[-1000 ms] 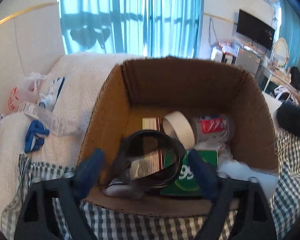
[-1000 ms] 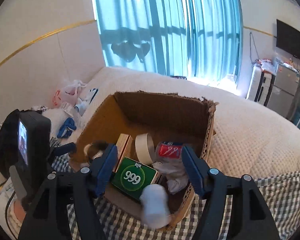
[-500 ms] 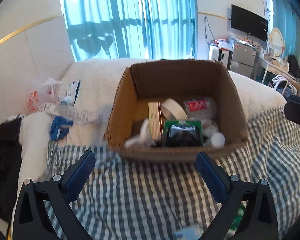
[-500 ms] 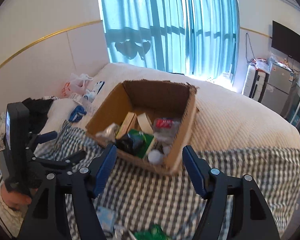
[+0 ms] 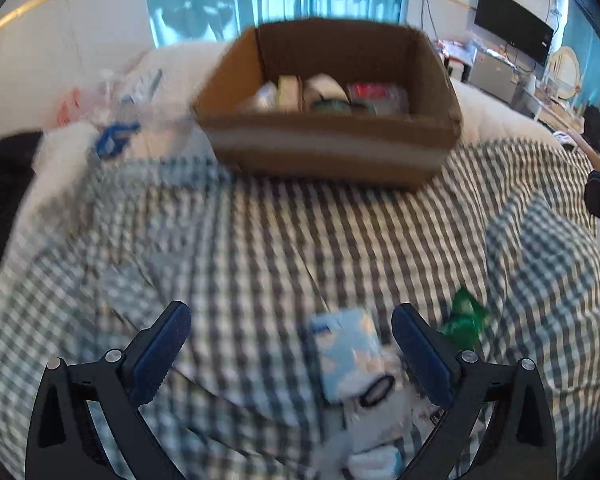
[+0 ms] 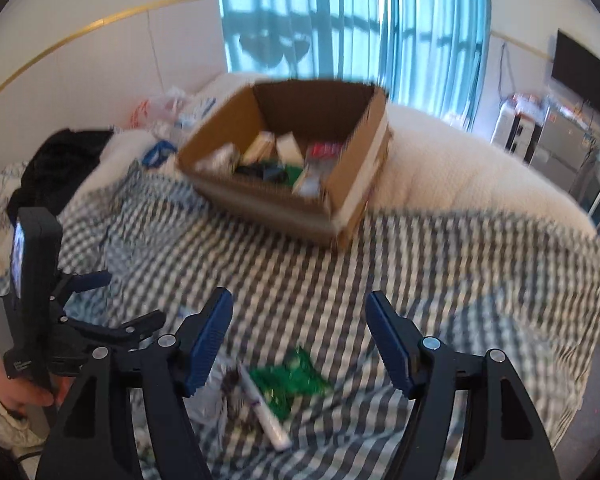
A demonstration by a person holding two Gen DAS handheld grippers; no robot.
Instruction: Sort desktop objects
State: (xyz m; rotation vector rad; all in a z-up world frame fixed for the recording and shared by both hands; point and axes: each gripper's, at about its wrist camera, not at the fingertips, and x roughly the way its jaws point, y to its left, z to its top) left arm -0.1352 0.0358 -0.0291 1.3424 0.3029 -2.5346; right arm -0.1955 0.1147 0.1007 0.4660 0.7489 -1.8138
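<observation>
Left wrist view: my left claw [image 5: 291, 334] gapes wide, empty, above a blurred pale-blue packet [image 5: 346, 350], label unreadable; open brown cardboard box [image 5: 328, 148] upper centre. Right claw [image 6: 299, 322] half-open, empty, over crumpled green wrapper [image 6: 290, 380].

Your cardboard box [image 5: 328, 148] is smeared by motion blur — its contents can't be told apart, and the white packet [image 5: 376, 432] runs off the bottom edge.
</observation>
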